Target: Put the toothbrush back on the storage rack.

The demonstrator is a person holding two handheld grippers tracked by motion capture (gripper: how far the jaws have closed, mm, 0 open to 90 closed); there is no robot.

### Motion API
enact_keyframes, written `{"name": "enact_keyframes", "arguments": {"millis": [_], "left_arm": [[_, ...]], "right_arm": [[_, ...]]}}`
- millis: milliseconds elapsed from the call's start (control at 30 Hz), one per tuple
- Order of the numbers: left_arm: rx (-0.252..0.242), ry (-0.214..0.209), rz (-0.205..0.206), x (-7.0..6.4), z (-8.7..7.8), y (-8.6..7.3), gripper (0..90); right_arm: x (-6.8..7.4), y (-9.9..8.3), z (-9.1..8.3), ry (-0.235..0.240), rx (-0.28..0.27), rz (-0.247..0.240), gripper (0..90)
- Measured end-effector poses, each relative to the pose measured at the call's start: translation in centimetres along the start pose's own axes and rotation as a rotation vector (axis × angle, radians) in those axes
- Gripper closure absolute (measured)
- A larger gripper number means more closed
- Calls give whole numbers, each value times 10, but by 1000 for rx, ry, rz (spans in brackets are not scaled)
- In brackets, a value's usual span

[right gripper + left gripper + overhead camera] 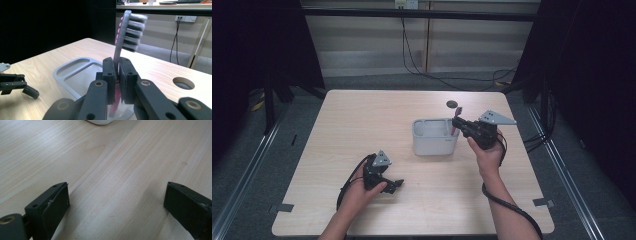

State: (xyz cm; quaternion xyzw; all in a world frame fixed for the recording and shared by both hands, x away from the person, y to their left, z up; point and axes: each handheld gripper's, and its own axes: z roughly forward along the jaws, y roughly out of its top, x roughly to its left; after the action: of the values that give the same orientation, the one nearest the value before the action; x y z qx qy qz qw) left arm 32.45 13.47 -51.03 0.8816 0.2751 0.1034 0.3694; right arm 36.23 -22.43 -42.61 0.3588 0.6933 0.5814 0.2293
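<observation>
Black and spread wide, the jaws of the left gripper (393, 186) rest low over bare pale wooden table (120, 165) in the lower middle of the high view, holding nothing; the hand behind it lies on the tabletop. A rounded white edge at the top of the left gripper view is probably the container.

Farther up, right of centre, the right gripper (117, 75) is clamped on the neck of a pink-and-grey plastic toothbrush (126, 32). In the right gripper view its long axis runs nearly upright: grey bristled head at the top of the frame, bristles facing right, pink handle end dropping below the jaws into the translucent grey rectangular holder (434, 136), at its right-hand end.

This looks like the placing step, the brush being stood handle-down in the holder. Whether the handle tip already touches the floor of the holder cannot be told. The next move would call for lowering straight down, keeping the brush vertical, then parting the jaws gently so it leans against the wall rather than tipping out.

Beyond, near the table's far edge, sits a round dark cable hole (452, 104).
</observation>
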Motion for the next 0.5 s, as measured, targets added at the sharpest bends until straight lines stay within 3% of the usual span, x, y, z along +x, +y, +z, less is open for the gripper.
{"name": "enact_keyframes", "arguments": {"millis": [500], "left_arm": [[0, 0, 0, 0, 0, 0, 59]], "right_arm": [[0, -6, -3, 2, 13, -4, 838]]}}
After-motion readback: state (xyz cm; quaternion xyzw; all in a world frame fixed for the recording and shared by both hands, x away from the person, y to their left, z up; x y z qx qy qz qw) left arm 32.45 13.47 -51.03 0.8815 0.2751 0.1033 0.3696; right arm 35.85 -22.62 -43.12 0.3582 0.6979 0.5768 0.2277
